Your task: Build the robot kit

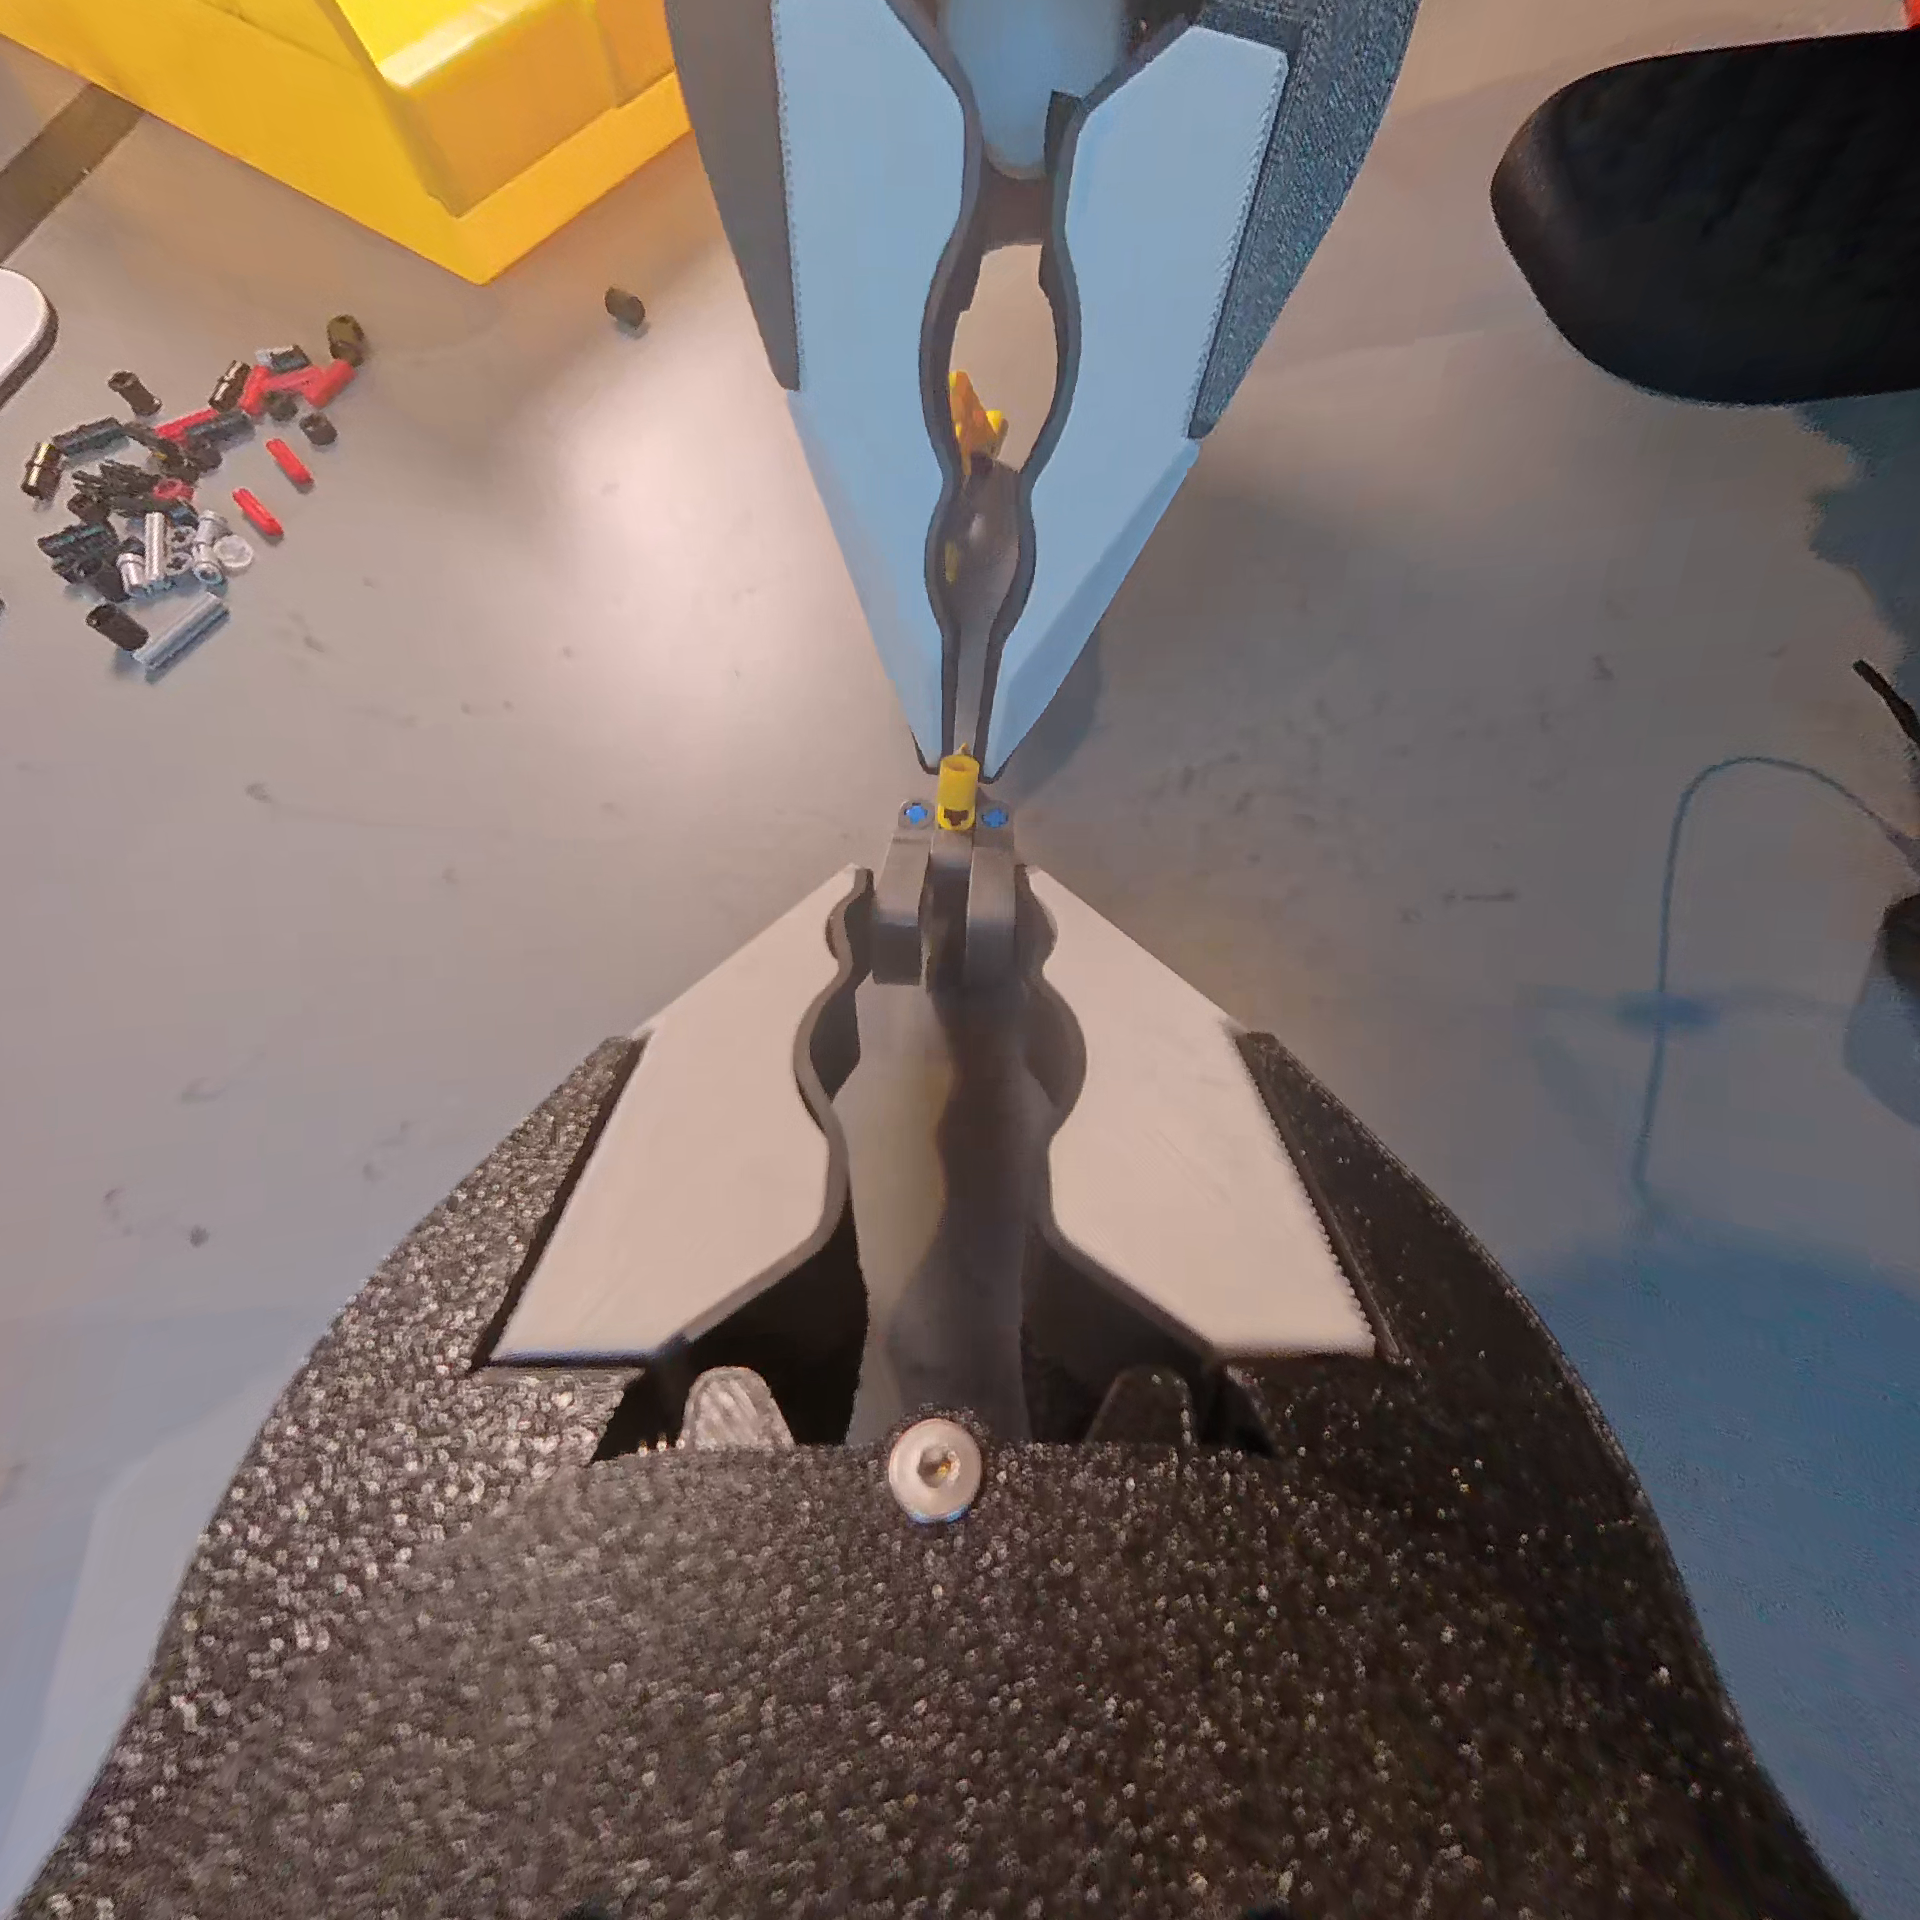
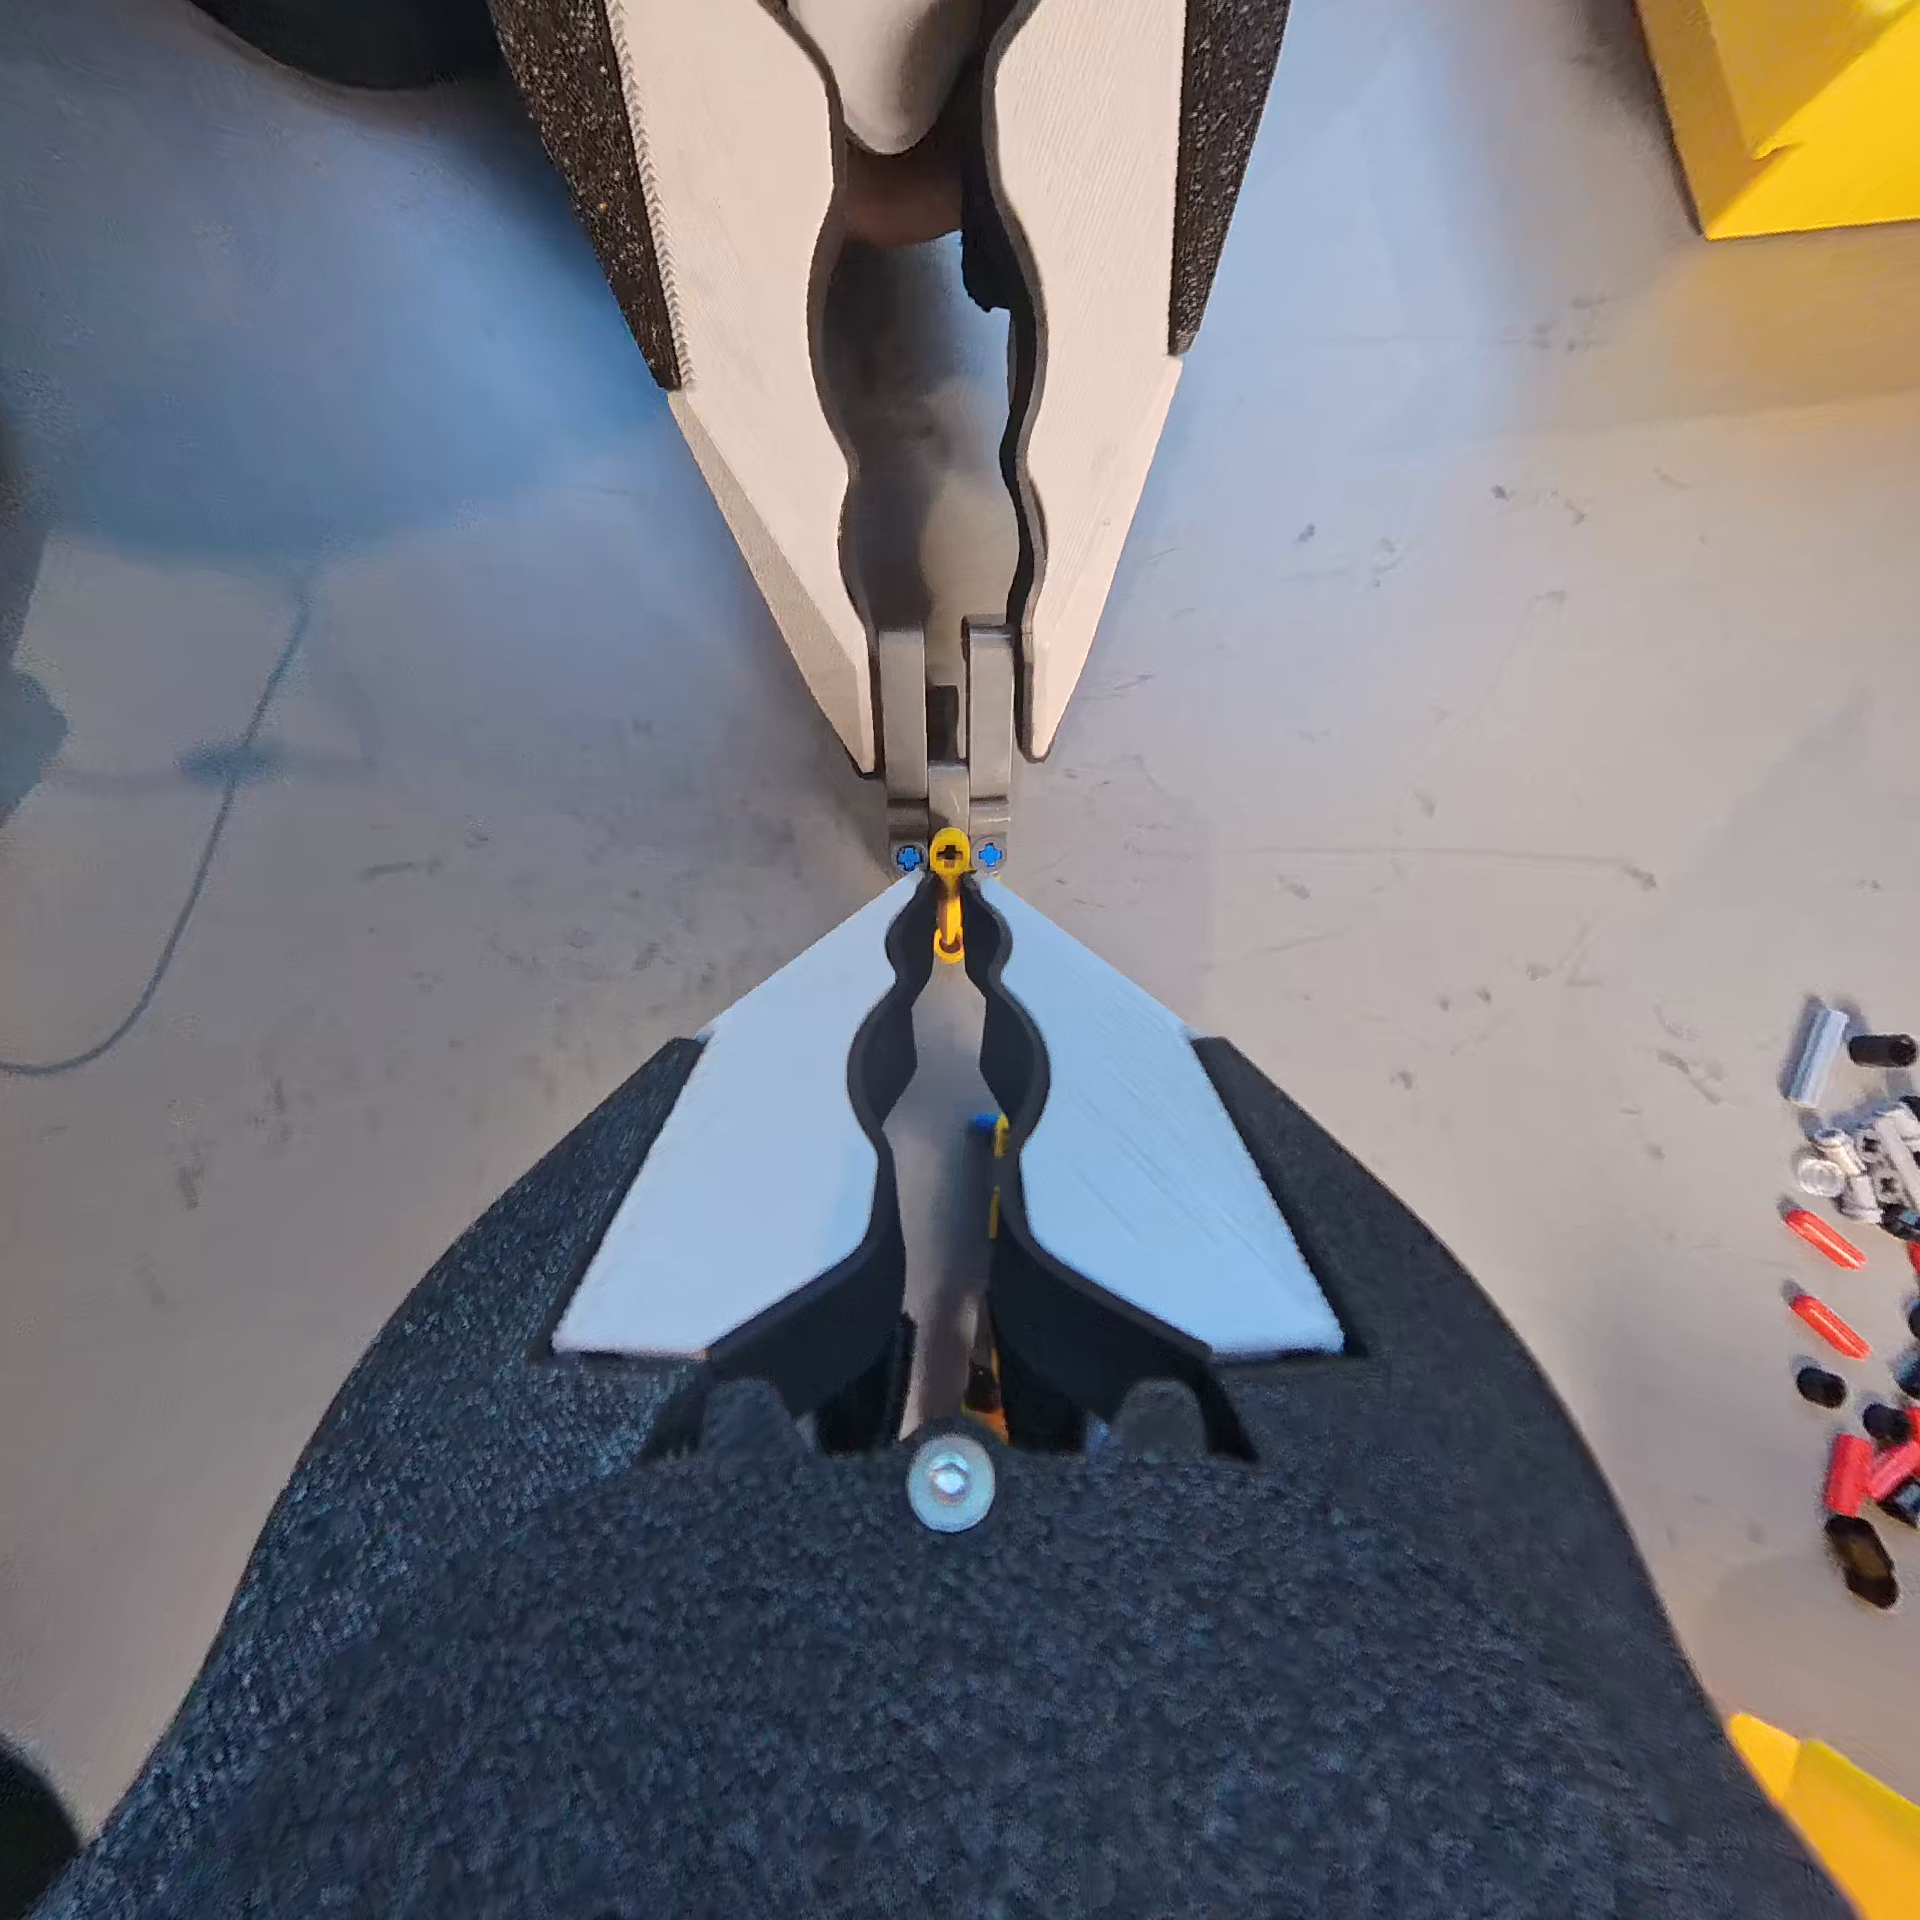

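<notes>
The grey table (image 1: 520, 883) carries a yellow bin (image 1: 436, 114) and, well apart from the middle, a heap of small red, black and grey building parts (image 1: 166, 488). Over its bare centre the left hand-held gripper (image 1: 940, 914) is clamped on a dark grey piece (image 1: 940, 883) with two blue pins (image 2: 909, 856) at its end. Facing it tip to tip, the right hand-held gripper (image 2: 945, 894) is closed on a small yellow peg (image 2: 948, 854), which touches that piece between the pins (both likely light, stiff, smooth plastic, best pinched on their flat sides).
</notes>
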`<state>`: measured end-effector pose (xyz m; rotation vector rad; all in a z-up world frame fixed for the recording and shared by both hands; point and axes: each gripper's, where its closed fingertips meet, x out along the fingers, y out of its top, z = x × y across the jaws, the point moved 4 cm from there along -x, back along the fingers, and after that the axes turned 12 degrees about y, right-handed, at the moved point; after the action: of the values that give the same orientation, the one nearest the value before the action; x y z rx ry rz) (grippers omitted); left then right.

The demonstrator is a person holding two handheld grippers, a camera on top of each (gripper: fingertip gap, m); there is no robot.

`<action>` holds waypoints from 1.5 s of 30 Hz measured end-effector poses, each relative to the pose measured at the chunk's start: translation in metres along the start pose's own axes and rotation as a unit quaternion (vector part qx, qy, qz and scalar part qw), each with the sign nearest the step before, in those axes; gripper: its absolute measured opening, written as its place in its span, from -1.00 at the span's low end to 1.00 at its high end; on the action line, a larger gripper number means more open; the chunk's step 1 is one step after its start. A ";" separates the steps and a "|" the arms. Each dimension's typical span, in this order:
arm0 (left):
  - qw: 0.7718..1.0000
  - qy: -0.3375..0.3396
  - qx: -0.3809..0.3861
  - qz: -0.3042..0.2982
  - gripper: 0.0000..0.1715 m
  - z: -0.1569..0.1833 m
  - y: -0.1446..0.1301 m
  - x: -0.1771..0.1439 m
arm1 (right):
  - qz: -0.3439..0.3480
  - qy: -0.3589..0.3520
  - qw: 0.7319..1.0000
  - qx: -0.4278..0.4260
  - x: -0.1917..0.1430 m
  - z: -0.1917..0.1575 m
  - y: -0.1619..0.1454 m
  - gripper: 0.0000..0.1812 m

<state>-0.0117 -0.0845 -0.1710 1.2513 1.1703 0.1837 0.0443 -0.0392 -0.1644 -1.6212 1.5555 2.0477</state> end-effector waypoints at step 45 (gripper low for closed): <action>1.000 -0.012 -0.019 0.005 -0.71 0.001 -0.001 -0.002 | -0.164 0.073 0.983 -0.034 0.006 0.004 0.018 -0.93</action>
<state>-0.0124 -0.0871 -0.1706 1.2225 1.1356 0.1975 0.0284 -0.0476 -0.1580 -1.9399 1.1663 1.8624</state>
